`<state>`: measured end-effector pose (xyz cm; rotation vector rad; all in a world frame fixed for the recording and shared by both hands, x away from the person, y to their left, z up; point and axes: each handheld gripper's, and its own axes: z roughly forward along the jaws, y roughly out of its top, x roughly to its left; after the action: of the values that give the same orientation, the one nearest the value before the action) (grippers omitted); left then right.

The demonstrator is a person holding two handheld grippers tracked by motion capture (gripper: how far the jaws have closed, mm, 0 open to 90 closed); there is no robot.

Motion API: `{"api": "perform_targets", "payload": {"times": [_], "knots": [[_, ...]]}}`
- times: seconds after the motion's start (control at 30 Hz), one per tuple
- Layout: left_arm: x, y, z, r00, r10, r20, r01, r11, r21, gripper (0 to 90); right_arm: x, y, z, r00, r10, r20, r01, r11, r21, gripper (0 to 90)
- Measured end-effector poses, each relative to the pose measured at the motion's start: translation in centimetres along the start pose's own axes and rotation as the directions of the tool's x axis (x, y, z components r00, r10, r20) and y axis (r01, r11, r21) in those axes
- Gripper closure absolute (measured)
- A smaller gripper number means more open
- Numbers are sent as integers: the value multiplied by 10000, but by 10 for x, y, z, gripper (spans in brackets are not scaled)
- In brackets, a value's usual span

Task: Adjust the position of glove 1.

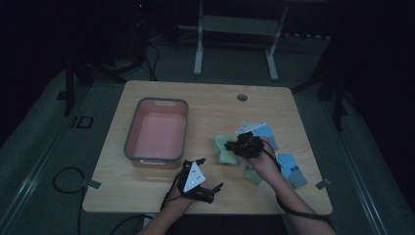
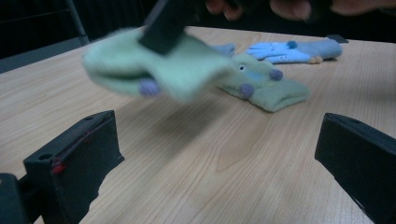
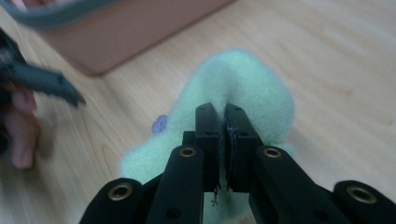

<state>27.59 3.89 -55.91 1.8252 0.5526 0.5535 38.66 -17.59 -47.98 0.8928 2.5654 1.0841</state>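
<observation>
My right gripper (image 1: 236, 146) is shut on a pale green glove (image 1: 224, 147) and holds it just above the table, right of the bin. In the right gripper view the jaws (image 3: 223, 114) pinch the fuzzy green glove (image 3: 243, 84) between them. My left gripper (image 1: 210, 173) is open near the table's front edge, with nothing between its fingers. In the left gripper view its gripper (image 2: 219, 135) faces the lifted green glove (image 2: 154, 65). A second green glove (image 2: 264, 88) lies flat behind it.
A pink bin with a grey rim (image 1: 132, 128) stands on the left half of the wooden table (image 1: 205, 98). Blue gloves (image 1: 266, 131) (image 1: 292, 169) lie at the right, and the second green glove (image 1: 253, 175) is by the right wrist. A small hole (image 1: 242, 97) marks the far edge.
</observation>
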Motion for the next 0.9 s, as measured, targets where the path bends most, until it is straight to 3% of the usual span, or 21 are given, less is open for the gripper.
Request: {"api": "perform_targets", "payload": {"times": [0.33, 0.6, 0.77, 0.9], "knots": [[0, 0, 0, 10000, 54, -13, -54, 10000, 24, 0, 12, -43, 21, 9979, 636, 150, -644, 9958, 657, 845], [0, 0, 0, 10000, 52, 7, -52, 10000, 41, 0, 9, -53, 31, 9979, 629, 122, -636, 9952, 745, 797], [0, 0, 0, 10000, 69, 5, -69, 10000, 32, 0, 7, -50, 24, 9991, 423, 57, -426, 9966, 706, 690], [0, 0, 0, 10000, 73, 14, -73, 10000, 37, 0, -1, -48, 1, 9983, 175, 554, -186, 9996, 191, 660]]}}
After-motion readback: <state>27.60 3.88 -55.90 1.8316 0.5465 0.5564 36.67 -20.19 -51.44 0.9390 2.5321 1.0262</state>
